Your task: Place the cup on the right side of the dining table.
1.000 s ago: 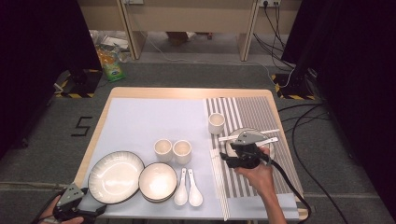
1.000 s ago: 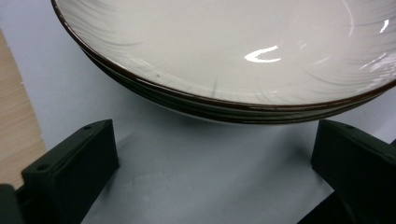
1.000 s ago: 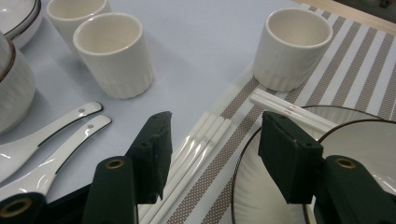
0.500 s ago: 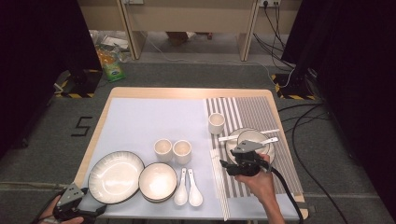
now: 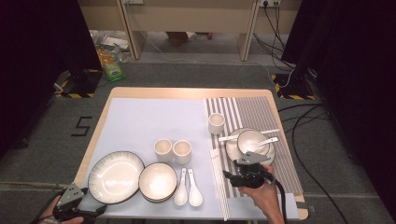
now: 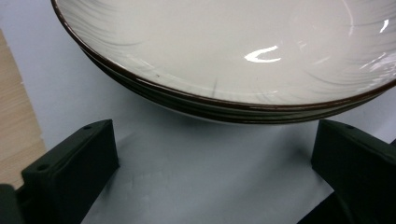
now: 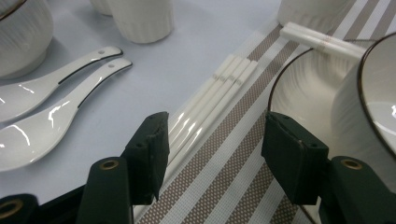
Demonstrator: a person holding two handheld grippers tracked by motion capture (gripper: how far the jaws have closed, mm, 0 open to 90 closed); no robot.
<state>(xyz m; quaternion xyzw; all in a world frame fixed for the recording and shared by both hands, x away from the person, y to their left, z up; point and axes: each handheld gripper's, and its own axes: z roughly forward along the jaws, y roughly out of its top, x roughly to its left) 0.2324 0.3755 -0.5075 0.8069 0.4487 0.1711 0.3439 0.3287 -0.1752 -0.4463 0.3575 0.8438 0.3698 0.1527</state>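
The right gripper [image 7: 212, 154] hangs released, jaws apart and just been opening, above the white chopsticks [image 7: 210, 100]. Descending crookedly could scatter them toward the 2 spoons [image 7: 56, 102] at left. The left gripper [image 6: 210, 177] idles unclenched near the big plate [image 6: 233, 56].

wooden table [image 5: 187, 92]: pale blue mat [image 5: 140, 121], striped mat [image 5: 252, 109].

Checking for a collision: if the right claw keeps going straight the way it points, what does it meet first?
Probably the white chopsticks on the striped placemat; they run ahead between the right claw's open jaws, though depth is unclear.
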